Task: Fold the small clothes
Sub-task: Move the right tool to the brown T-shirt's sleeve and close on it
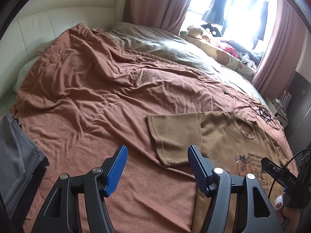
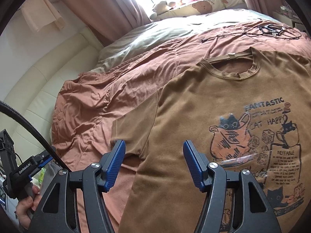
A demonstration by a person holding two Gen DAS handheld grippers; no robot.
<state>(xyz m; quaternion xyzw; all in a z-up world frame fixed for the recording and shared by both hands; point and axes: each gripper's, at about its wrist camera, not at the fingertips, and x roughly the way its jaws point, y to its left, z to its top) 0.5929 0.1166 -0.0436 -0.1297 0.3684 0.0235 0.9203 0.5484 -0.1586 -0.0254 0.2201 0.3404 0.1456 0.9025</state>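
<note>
1. Both grippers have their blue ribbed fingers spread wide with nothing between them: the left gripper (image 1: pixel 157 169) hovers over the bedding beside the shirt's sleeve, and the right gripper (image 2: pixel 153 165) hovers above the shirt's armpit seam.
2. Under everything lies the rust-brown blanket (image 1: pixel 81 81), rumpled into long creases, covering most of the bed up to the cream padded headboard (image 1: pixel 38 25).
3. Beyond the blanket, a pale olive duvet (image 1: pixel 167 46) stretches toward the window, which is framed by dusty-pink curtains (image 1: pixel 155 2).
4. The tan T-shirt (image 2: pixel 194 101) lies spread flat and face up on the blanket, collar pointing toward the window side, one short sleeve (image 1: pixel 171 134) stretched out sideways.
5. Its front print (image 2: pixel 258 141) shows cartoon cats in cups with the words "FANTASTIC" and "CAT HAPPY".
6. A stack of folded grey and dark garments (image 1: pixel 17 155) sits at the near-left edge of the bed in the left wrist view.
7. A long bear-print pillow (image 1: pixel 223 56) lies along the window side, with a plush toy (image 1: pixel 194 32) at its end.
8. A tangle of thin black cable (image 2: pixel 272 30) rests on the blanket just past the shirt's collar.
</note>
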